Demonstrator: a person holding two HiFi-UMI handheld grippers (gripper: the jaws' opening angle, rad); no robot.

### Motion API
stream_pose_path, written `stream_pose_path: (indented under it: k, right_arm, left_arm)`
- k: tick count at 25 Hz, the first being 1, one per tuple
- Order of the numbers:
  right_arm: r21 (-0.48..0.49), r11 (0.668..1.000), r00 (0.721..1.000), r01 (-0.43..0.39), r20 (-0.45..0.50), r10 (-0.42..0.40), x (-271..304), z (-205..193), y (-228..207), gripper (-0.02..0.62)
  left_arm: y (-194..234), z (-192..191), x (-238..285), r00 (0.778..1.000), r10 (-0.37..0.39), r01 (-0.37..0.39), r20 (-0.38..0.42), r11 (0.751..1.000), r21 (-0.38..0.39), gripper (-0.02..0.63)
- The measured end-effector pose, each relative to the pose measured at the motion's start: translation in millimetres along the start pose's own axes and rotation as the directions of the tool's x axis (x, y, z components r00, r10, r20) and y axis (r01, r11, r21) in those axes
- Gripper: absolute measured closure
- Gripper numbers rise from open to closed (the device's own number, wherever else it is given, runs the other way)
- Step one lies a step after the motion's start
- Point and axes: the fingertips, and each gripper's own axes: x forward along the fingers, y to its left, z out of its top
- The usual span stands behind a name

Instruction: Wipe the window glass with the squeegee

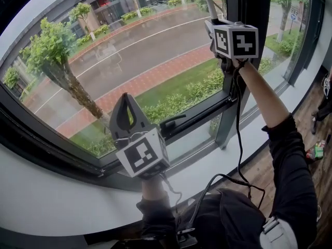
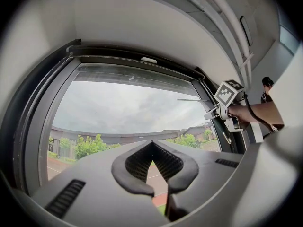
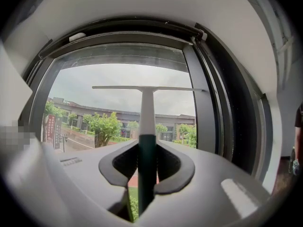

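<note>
A broad pane of window glass (image 1: 129, 51) in a dark window frame (image 1: 199, 115) looks out on a wet road (image 1: 150, 40) and trees (image 1: 57, 61), with a pale sill (image 1: 52, 191) below.

The right gripper (image 3: 146, 150) is raised high at the pane's right side. Its jaws are closed firmly on the handle of the squeegee (image 3: 147, 108). The handle runs straight out from the jaws, in line with them, to the blade (image 3: 118, 87). The blade's long axis lies level across the glass, parallel to the frame's top edge, and its right end is just beside the upright frame member. It sits high in the upper right part of the pane, and I cannot tell whether the rubber is pressed to the glass.

The left gripper (image 2: 151, 145) is low, near the frame's bottom edge and well apart from the squeegee. Its jaw tips meet with nothing between them (only the street shows through the gap).

Almost all the glass lies below and to the left of the blade. The wipe therefore looks barely begun, and it falls to the right gripper alone. The likely stroke is a pull straight down along the handle's line, keeping the blade level.
</note>
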Motion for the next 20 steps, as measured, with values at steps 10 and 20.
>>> stream_pose_path:
  k: [10, 20]
  right_arm:
    - [-0.001, 1.000, 0.999, 0.004, -0.033, -0.005, -1, -23, -3, 0.523]
    - [-0.002, 1.000, 0.998, -0.002, -0.056, 0.002, -3, -45, -1, 0.523]
  left_arm:
    - [-51, 1, 8, 0.994, -0.111, 0.111, 0.000, 0.993, -0.025, 0.606]
    - [-58, -13, 4, 0.993, -0.119, 0.118, -0.022, 0.992, -0.034, 0.606]
